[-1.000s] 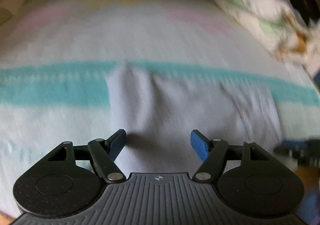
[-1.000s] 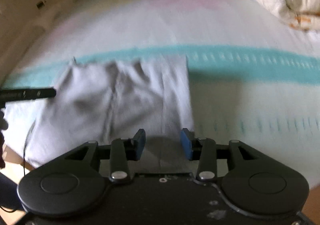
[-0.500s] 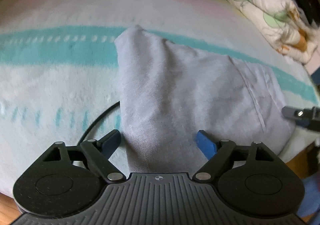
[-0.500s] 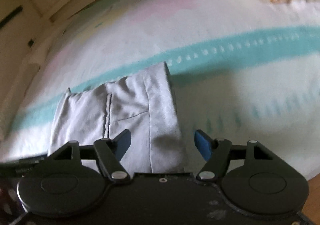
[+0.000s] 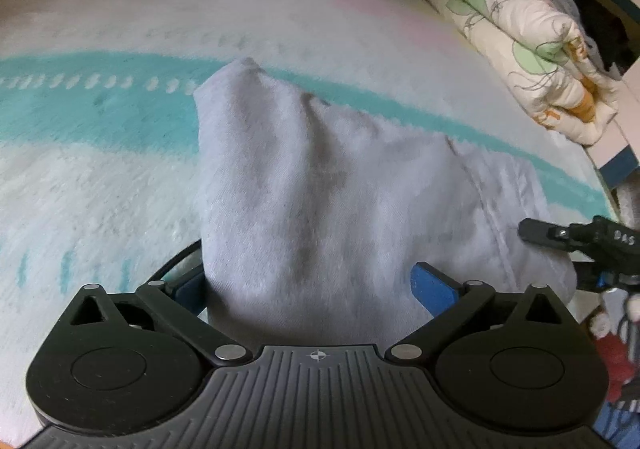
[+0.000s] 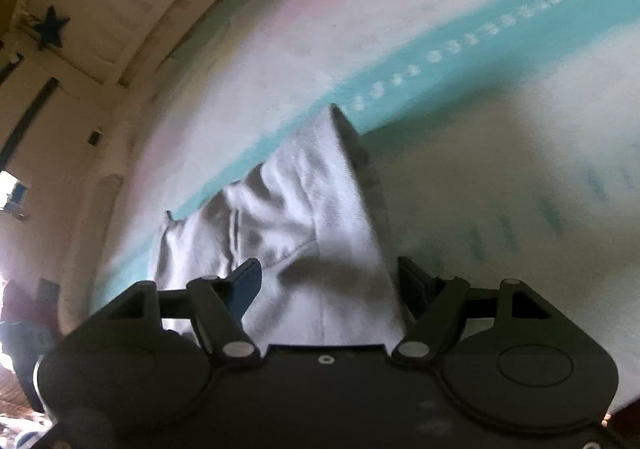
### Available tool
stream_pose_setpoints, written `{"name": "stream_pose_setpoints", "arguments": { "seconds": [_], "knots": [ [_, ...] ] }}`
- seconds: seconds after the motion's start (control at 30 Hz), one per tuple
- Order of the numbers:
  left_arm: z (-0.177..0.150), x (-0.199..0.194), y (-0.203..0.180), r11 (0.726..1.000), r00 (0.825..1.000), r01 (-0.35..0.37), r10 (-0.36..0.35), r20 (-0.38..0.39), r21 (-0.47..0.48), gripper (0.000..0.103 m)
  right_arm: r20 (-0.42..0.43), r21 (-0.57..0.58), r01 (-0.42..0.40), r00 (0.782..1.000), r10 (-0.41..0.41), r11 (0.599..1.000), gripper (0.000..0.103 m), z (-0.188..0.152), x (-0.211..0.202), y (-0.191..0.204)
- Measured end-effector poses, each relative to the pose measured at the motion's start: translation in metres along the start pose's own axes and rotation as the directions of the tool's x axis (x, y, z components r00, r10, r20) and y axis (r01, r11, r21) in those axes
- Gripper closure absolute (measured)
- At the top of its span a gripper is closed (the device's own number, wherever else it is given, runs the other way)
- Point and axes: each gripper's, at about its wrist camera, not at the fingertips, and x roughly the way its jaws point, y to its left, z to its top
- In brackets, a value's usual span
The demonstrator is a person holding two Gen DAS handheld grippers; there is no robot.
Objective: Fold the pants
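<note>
Both grippers, left gripper [image 5: 316,287] and right gripper [image 6: 330,285], jaws just spread wide, straddling but not pinching grey pants [image 5: 320,189] (folded small already). Lying flat on striped bedspread [image 5: 100,177], probably released to settle before another grab.

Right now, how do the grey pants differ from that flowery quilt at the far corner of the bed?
The pants are plain pale grey; the quilt is white with green and orange flowers. The pants lie thin and rumpled near the bed's front edge, between the open jaws of the left gripper; the quilt is a thick, puffy stack at the far corner, touched by nothing. Both are folded cloth resting on the striped bedspread.
</note>
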Motion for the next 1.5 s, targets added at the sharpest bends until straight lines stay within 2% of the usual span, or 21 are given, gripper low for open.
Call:
{"name": "stream_pose_setpoints", "arguments": {
  "seconds": [0.07, 0.1, 0.13, 0.17, 0.2, 0.27, 0.3, 0.37, 0.47, 0.6, 0.73, 0.9, 1.07, 1.13, 1.2, 1.23, 1.3, 1.37, 1.4, 1.43, 1.5],
  "knots": [
    [0.002, 0.001, 0.001, 1.0, 1.0, 0.013, -0.013, 0.006, -0.008, 0.002, -0.002, -0.026, -0.014, 1.0, 0.014, 1.0, 0.029, 0.001, 0.003, 0.003],
    [0.002, 0.0, 0.001, 1.0, 1.0, 0.017, -0.017, 0.013, -0.013, 0.003, -0.003, -0.042, -0.009, 1.0, 0.009, 0.999, 0.042, 0.001, 0.005, 0.005],
    [0.0, -0.001, 0.001, 1.0, 1.0, 0.01, -0.01, 0.027, -0.012, 0.016, -0.003, -0.062, 0.011, 1.0, -0.012, 0.998, 0.057, 0.0, 0.006, 0.007],
    [0.0, -0.003, -0.001, 1.0, 0.999, -0.018, 0.019, 0.04, -0.004, 0.039, -0.003, -0.077, 0.023, 1.0, -0.023, 0.997, 0.062, -0.001, 0.006, 0.008],
    [-0.001, -0.007, -0.005, 0.998, 0.997, -0.057, 0.056, 0.055, 0.013, 0.049, -0.005, -0.083, 0.02, 1.0, -0.02, 0.996, 0.069, -0.002, 0.008, 0.011],
    [-0.002, -0.017, -0.008, 0.998, 0.995, -0.056, 0.054, 0.078, 0.03, 0.076, 0.015, -0.132, 0.032, 0.999, -0.03, 0.991, 0.074, -0.005, 0.005, 0.022],
    [-0.003, -0.022, -0.011, 0.997, 0.994, -0.062, 0.058, 0.095, 0.041, 0.084, 0.028, -0.169, 0.048, 0.999, -0.044, 0.984, 0.076, -0.007, 0.004, 0.03],
    [-0.004, -0.035, -0.018, 0.997, 0.991, -0.054, 0.046, 0.129, 0.062, 0.091, 0.055, -0.233, 0.066, 0.997, -0.054, 0.97, 0.077, -0.012, -0.005, 0.048],
    [-0.007, -0.054, -0.028, 0.996, 0.985, -0.018, 0.003, 0.173, 0.084, 0.093, 0.081, -0.291, 0.048, 0.996, -0.025, 0.955, 0.079, -0.017, -0.024, 0.071],
    [-0.001, -0.071, -0.041, 0.991, 0.979, -0.02, -0.007, 0.204, 0.131, 0.093, 0.106, -0.332, 0.014, 0.994, 0.022, 0.943, 0.079, -0.014, -0.038, 0.098],
    [0.027, -0.083, -0.03, 0.997, 0.972, -0.004, -0.016, 0.235, 0.083, 0.093, 0.112, -0.348, -0.014, 0.992, 0.056, 0.937, 0.079, 0.005, -0.036, 0.126],
    [0.078, -0.094, -0.011, 0.996, 0.953, -0.052, 0.03, 0.301, 0.066, 0.093, 0.109, -0.385, -0.06, 0.988, 0.11, 0.921, 0.079, 0.045, -0.019, 0.169],
    [0.132, -0.093, 0.01, 0.99, 0.926, -0.124, 0.092, 0.366, 0.064, 0.093, 0.128, -0.421, -0.076, 0.981, 0.143, 0.904, 0.079, 0.094, 0.022, 0.213],
    [0.146, -0.082, 0.024, 0.989, 0.921, -0.145, 0.121, 0.369, 0.04, 0.092, 0.127, -0.413, -0.078, 0.982, 0.142, 0.908, 0.079, 0.113, 0.046, 0.223],
    [0.151, -0.06, 0.044, 0.986, 0.926, -0.165, 0.156, 0.345, -0.002, 0.088, 0.122, -0.423, -0.051, 0.986, 0.113, 0.905, 0.077, 0.126, 0.072, 0.225],
    [0.15, -0.044, 0.059, 0.98, 0.93, -0.195, 0.2, 0.309, -0.045, 0.083, 0.111, -0.419, -0.019, 0.991, 0.072, 0.908, 0.069, 0.13, 0.093, 0.222],
    [0.14, -0.012, 0.092, 0.951, 0.933, -0.276, 0.3, 0.201, -0.135, 0.083, 0.092, -0.379, 0.096, 0.994, -0.066, 0.92, 0.058, 0.137, 0.129, 0.208],
    [0.123, 0.016, 0.122, 0.919, 0.931, -0.344, 0.36, 0.058, -0.194, 0.081, 0.082, -0.373, 0.261, 0.965, -0.248, 0.89, 0.06, 0.137, 0.158, 0.188],
    [0.117, 0.021, 0.132, 0.914, 0.933, -0.344, 0.358, 0.031, -0.217, 0.081, 0.085, -0.383, 0.31, 0.95, -0.3, 0.87, 0.06, 0.137, 0.164, 0.182],
    [0.115, 0.017, 0.136, 0.916, 0.936, -0.325, 0.347, 0.059, -0.236, 0.081, 0.087, -0.39, 0.329, 0.943, -0.321, 0.86, 0.06, 0.138, 0.166, 0.178],
    [0.118, 0.008, 0.131, 0.907, 0.921, -0.359, 0.382, 0.073, -0.222, 0.082, 0.105, -0.384, 0.318, 0.948, -0.301, 0.867, 0.06, 0.142, 0.158, 0.178]
  ]
}}
